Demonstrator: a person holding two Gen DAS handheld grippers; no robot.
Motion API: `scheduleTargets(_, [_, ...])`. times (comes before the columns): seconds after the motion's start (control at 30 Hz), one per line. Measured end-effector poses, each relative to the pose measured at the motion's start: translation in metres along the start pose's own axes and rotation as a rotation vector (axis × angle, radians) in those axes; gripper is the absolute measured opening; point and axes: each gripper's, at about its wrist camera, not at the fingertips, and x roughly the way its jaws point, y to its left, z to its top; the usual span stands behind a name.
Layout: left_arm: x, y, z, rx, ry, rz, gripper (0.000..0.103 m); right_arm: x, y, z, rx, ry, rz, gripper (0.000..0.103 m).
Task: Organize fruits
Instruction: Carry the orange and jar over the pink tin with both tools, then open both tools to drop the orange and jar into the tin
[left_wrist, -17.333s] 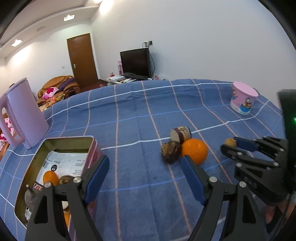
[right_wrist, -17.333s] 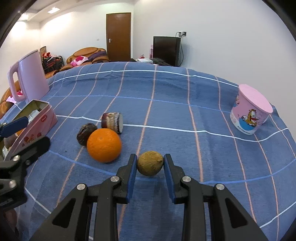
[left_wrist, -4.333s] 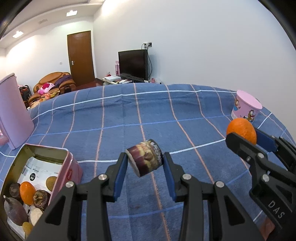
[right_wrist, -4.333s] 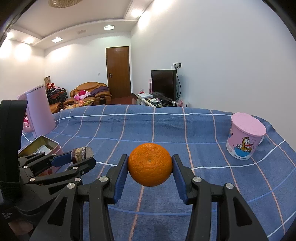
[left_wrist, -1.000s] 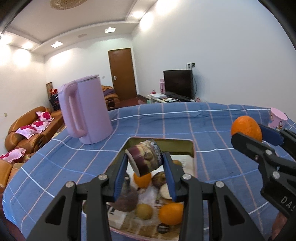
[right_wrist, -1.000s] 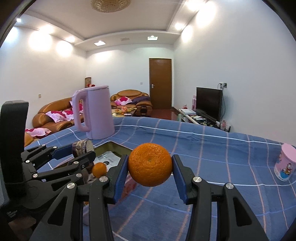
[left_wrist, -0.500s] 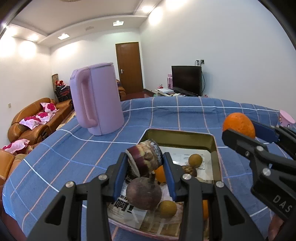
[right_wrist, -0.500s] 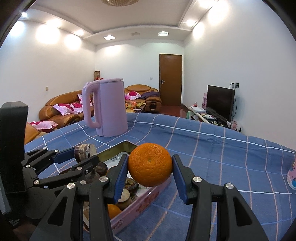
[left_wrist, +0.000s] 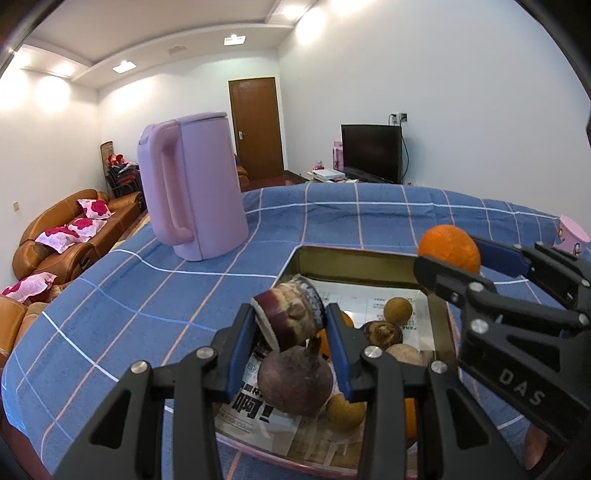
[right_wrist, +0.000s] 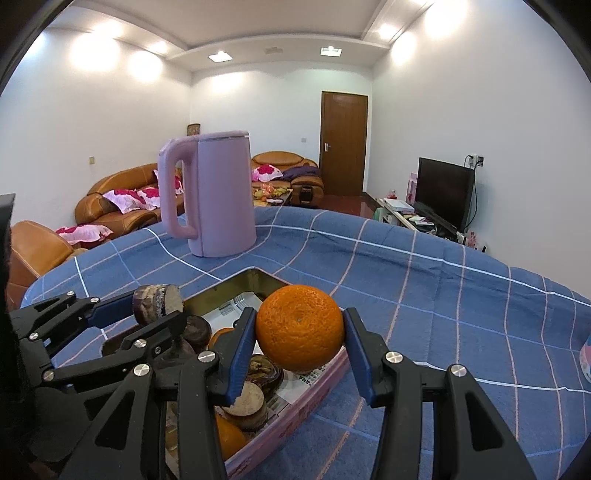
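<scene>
My left gripper (left_wrist: 291, 325) is shut on a cut purple-brown fruit piece (left_wrist: 290, 319) and holds it above the open metal tin (left_wrist: 354, 258). The tin holds several fruits: a dark round one (left_wrist: 293, 382), small oranges and brown ones. My right gripper (right_wrist: 300, 334) is shut on a large orange (right_wrist: 300, 328), held over the tin's right rim (right_wrist: 314, 384). In the left wrist view the orange (left_wrist: 448, 247) and right gripper show at the right; in the right wrist view the left gripper (right_wrist: 155, 306) shows at the left.
A tall pink kettle (left_wrist: 192, 188) stands on the blue checked tablecloth (left_wrist: 147, 288) just behind the tin. A pink cup (left_wrist: 572, 234) sits at the far right edge. Sofas, a door and a TV lie beyond the table.
Both grippers have moved closer over the tin and lower, each still holding its fruit. The tin and kettle loom larger in view.
</scene>
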Motion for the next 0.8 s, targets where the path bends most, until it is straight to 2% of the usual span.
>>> scheduleTargets(0.6, [0.006,-0.001,-0.003,0.022,0.04,-0.013,0.042,0.022,-0.004,-0.004,0.035,0.091,0.066,0.05])
scheduleTargets(0.7, [0.007,0.0,-0.003,0.017,0.049,-0.01,0.056,0.023,-0.005,-0.005,0.043,0.098,0.069,0.052])
scheduleTargets(0.73, [0.007,0.001,-0.003,0.015,0.048,-0.01,0.067,0.023,-0.005,-0.004,0.043,0.099,0.081,0.055])
scheduleTargets(0.77, [0.006,0.0,-0.003,0.015,0.044,0.005,0.069,0.023,-0.004,-0.004,0.038,0.097,0.091,0.063])
scheduleTargets(0.8, [0.005,0.001,-0.003,0.016,0.042,0.005,0.069,0.021,-0.002,-0.004,0.036,0.09,0.099,0.064])
